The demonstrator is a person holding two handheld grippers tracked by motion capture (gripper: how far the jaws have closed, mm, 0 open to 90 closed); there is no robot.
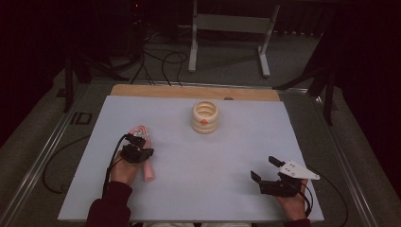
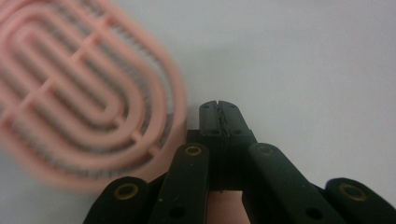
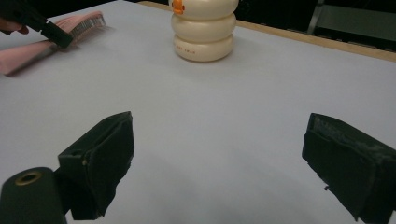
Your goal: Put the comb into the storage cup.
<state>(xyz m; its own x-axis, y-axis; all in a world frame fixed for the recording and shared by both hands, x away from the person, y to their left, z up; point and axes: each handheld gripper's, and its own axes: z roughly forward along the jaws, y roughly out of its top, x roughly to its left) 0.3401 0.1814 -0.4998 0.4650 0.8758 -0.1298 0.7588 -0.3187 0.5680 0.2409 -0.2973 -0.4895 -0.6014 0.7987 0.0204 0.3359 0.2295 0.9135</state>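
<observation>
Pink brush beside left claw

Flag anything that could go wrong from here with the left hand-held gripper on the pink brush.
1. The left hand-held gripper seems shut on the pink brush near its handle, beside the head; lifting could let it pivot or slip.
2. The cream ringed container stands ahead; a swinging brush might tip it.
3. The right hand-held gripper is open, not supporting.

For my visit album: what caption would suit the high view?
A person's left gripper sits shut over a pink hairbrush, the right gripper open, a cream ringed holder beyond.
</observation>
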